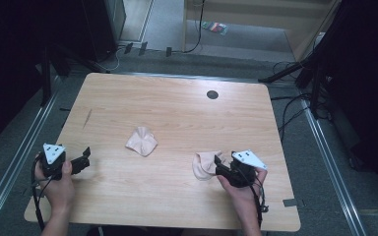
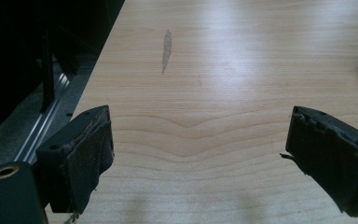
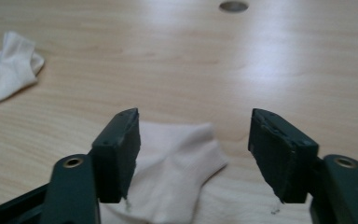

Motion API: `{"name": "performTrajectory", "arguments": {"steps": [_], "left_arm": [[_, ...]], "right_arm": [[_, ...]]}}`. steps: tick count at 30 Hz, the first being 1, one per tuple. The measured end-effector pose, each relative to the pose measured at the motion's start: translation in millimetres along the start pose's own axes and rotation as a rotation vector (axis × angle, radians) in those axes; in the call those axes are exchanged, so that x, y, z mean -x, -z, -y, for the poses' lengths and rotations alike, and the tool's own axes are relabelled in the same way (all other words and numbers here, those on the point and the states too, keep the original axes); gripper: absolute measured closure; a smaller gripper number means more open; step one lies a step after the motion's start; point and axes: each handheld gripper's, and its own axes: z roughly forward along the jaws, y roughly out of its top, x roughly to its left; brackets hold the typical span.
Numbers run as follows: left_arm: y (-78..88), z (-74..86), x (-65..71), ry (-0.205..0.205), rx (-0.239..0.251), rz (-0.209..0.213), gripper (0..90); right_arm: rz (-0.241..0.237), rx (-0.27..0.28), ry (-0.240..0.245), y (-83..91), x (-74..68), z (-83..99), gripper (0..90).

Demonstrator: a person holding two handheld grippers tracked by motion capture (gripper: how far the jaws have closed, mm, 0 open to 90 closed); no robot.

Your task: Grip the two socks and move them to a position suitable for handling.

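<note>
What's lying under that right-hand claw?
A crumpled pale pink fabric sock lies flat on the light wooden table between the open right claw jaws. Its near end is covered by the claw's body.

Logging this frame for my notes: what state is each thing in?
Left tool: open, above bare table, holding nothing.
Right tool: open, over the near sock.
Near sock: crumpled, lying on the table.
Far sock: crumpled, lying apart, untouched.

Light wood tabletop [image 1: 177, 108], grey carpet floor [image 1: 320, 162], black cables [image 1: 290, 110], metal floor rails [image 1: 15, 162], dark surroundings, wooden furniture [image 1: 275, 14] behind.
</note>
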Motion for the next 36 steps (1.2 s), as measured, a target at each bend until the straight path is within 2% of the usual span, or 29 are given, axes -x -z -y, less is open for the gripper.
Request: {"name": "performTrajectory", "arguments": {"steps": [2,4,5,7,8,9,10,11,12,13,14,15,16,17,18,20,22,23,24,25,26,27,28,29,31,33,35,36], "left_arm": [[-1.3,-0.8,1.0,-0.009,-0.01,-0.002,7.6],[-2.3,-1.2,2.0,-0.013,-0.019,-0.011,7.6],[-1.2,-0.7,2.9,-0.004,-0.023,-0.014,7.6],[0.1,-0.1,3.7,-0.006,-0.02,-0.015,7.6],[1.7,-0.1,5.0,-0.005,-0.02,-0.019,7.6],[8.6,-1.9,8.5,0.031,-0.006,0.01,7.6],[8.6,-1.9,8.5,0.031,-0.006,0.01,7.6],[15.1,-4.9,17.2,0.017,0.016,0.026,7.6],[15.1,-4.9,17.2,0.017,0.016,0.026,7.6],[18.2,-6.4,22.7,-0.001,0.025,0.031,7.6],[20.6,-7.6,28.4,-0.015,0.032,0.048,7.6],[23.7,-9.2,39.0,-0.038,0.036,0.08,7.6],[23.7,-9.2,39.0,-0.038,0.036,0.08,7.6],[24.8,-9.7,43.8,-0.04,0.035,0.103,7.6],[25.7,-10.0,48.5,-0.036,0.032,0.125,7.6],[27.1,-10.3,57.1,-0.022,0.036,0.155,7.6],[30.0,-11.4,68.8,-0.045,0.035,0.198,7.6],[30.6,-11.8,74.5,-0.063,0.037,0.212,7.6],[31.2,-12.4,79.6,-0.076,0.037,0.227,7.6],[32.3,-13.4,88.3,-0.092,0.037,0.26,7.6],[32.3,-13.4,88.3,-0.092,0.037,0.26,7.6],[32.9,-13.8,91.1,-0.096,0.036,0.271,7.6],[33.8,-14.5,95.1,-0.103,0.034,0.291,7.6],[34.6,-14.8,98.0,-0.108,0.033,0.308,7.6],[36.7,-14.9,104.3,-0.107,0.026,0.349,7.6],[40.0,-14.5,110.8,-0.112,0.023,0.382,7.7],[44.3,-14.4,118.6,-0.123,0.026,0.418,7.6],[48.7,-13.8,126.8,-0.141,0.032,0.458,7.6]], "right_arm": [[-0.02,-0.05,0.026,-10.0,-5.8,3.6,33.4],[-0.04,-0.064,0.026,-15.0,-10.9,5.2,33.0],[-0.069,-0.083,0.041,-18.7,-15.9,6.9,31.4],[-0.086,-0.109,0.073,-22.2,-21.9,10.2,29.1],[-0.086,-0.109,0.073,-22.2,-21.9,10.2,29.1],[-0.091,-0.135,0.105,-25.6,-27.7,13.4,25.5],[-0.091,-0.135,0.105,-25.6,-27.7,13.4,25.5],[-0.077,-0.152,0.118,-28.0,-30.9,15.0,26.1],[-0.077,-0.152,0.118,-28.0,-30.9,15.0,26.1],[-0.072,-0.157,0.119,-28.8,-31.6,15.6,27.6],[-0.054,-0.16,0.127,-30.2,-31.5,16.2,30.8],[-0.003,-0.184,0.155,-33.4,-30.7,18.5,39.0],[-0.003,-0.184,0.155,-33.4,-30.7,18.5,39.0],[0.0,-0.172,0.177,-32.8,-29.3,19.4,53.4],[0.0,-0.172,0.177,-32.8,-29.3,19.4,53.4],[0.027,-0.166,0.201,-32.0,-28.5,19.1,71.8],[0.039,-0.165,0.216,-31.6,-28.4,19.0,81.0],[0.044,-0.146,0.218,-29.5,-28.5,18.3,83.3],[0.044,-0.146,0.218,-29.5,-28.5,18.3,83.3],[0.033,-0.108,0.223,-25.4,-30.1,16.4,83.9],[0.033,-0.108,0.223,-25.4,-30.1,16.4,83.9],[0.017,-0.055,0.239,-18.7,-34.0,13.2,84.0],[0.017,-0.055,0.239,-18.7,-34.0,13.2,84.0],[0.014,-0.031,0.248,-14.4,-37.5,11.2,84.0],[-0.012,-0.005,0.246,-7.5,-43.6,8.5,84.0],[-0.039,0.009,0.246,-2.1,-51.6,6.0,84.0],[-0.063,0.028,0.273,4.1,-61.5,4.2,83.9],[-0.091,0.042,0.293,10.3,-71.1,3.1,83.9]]}}
